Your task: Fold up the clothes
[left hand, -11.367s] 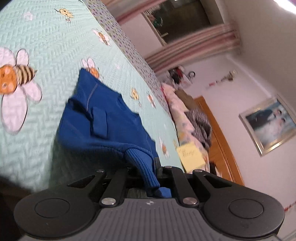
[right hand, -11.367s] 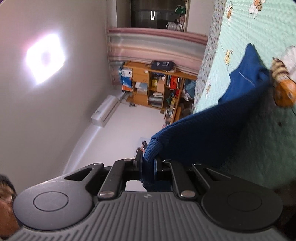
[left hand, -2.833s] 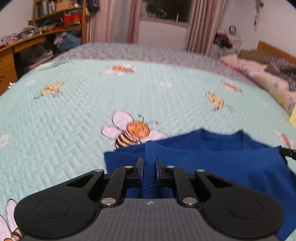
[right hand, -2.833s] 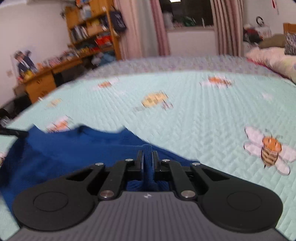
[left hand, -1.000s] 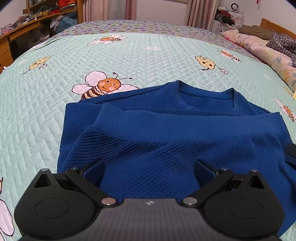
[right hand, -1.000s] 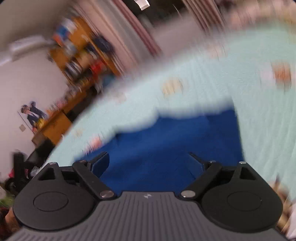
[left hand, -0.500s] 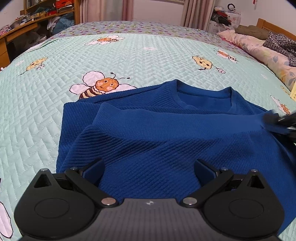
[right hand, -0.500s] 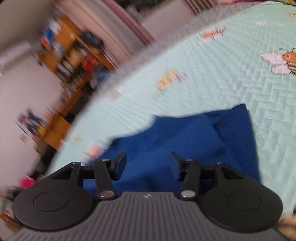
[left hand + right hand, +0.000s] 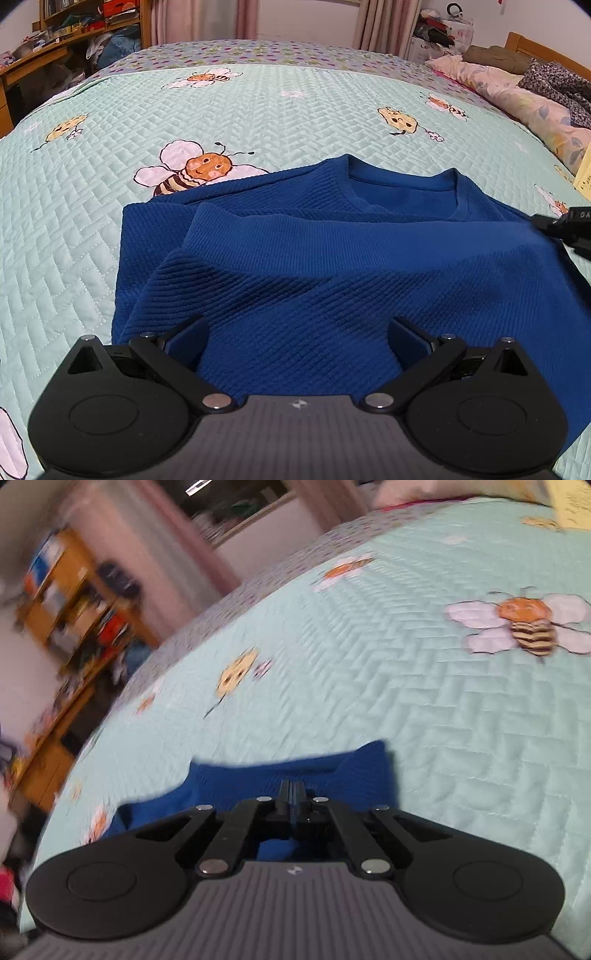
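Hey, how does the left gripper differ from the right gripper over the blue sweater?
The left gripper has its jaws spread wide, while the right gripper's jaws are closing and nearly together. The left gripper hangs over the broad folded middle of the sweater, while the right gripper is at its side edge. Nothing sits between the left fingers; whether the right ones pinch cloth is unclear. Both angle down at the sweater on the bedspread.
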`<state>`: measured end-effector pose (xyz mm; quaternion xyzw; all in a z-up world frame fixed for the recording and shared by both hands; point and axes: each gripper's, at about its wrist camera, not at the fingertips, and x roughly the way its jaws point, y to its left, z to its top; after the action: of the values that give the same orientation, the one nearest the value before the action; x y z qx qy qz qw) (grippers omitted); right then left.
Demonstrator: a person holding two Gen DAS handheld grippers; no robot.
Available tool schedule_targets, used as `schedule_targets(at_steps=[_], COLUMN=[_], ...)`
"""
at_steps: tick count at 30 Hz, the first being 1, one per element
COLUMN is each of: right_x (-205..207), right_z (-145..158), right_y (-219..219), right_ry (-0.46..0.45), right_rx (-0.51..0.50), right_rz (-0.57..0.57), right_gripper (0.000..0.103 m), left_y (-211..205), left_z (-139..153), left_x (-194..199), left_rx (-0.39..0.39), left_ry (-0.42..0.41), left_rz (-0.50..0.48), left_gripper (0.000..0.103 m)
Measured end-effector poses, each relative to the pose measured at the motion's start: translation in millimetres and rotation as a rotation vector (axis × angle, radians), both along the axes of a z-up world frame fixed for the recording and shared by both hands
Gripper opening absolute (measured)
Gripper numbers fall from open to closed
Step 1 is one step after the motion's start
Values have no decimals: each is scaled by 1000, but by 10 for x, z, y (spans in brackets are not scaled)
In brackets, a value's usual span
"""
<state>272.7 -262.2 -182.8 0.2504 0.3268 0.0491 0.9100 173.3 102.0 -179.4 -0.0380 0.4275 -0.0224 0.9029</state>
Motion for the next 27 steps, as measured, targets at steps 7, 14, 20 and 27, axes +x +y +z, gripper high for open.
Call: schedule_targets(at_steps=[7, 14, 20, 27], right_x=[-485, -502, -1020, -1071], right_z=[217, 1, 290, -220], right_y=[171, -39, 209, -100], right_ry=[-95, -25, -156, -23], right_rx=[-19, -52, -75, -25], right_rz=[93, 14, 102, 87], right_gripper=[31, 8, 30, 0], left_y=[-13, -9, -17, -20], left_z=[-3, 5, 4, 1], left_x=[6, 35, 39, 38], left_rx=[8, 10, 14, 17], left_ry=[3, 17, 20, 18], left_rz=[1, -2, 3, 2], left_gripper=[103, 103, 103, 103])
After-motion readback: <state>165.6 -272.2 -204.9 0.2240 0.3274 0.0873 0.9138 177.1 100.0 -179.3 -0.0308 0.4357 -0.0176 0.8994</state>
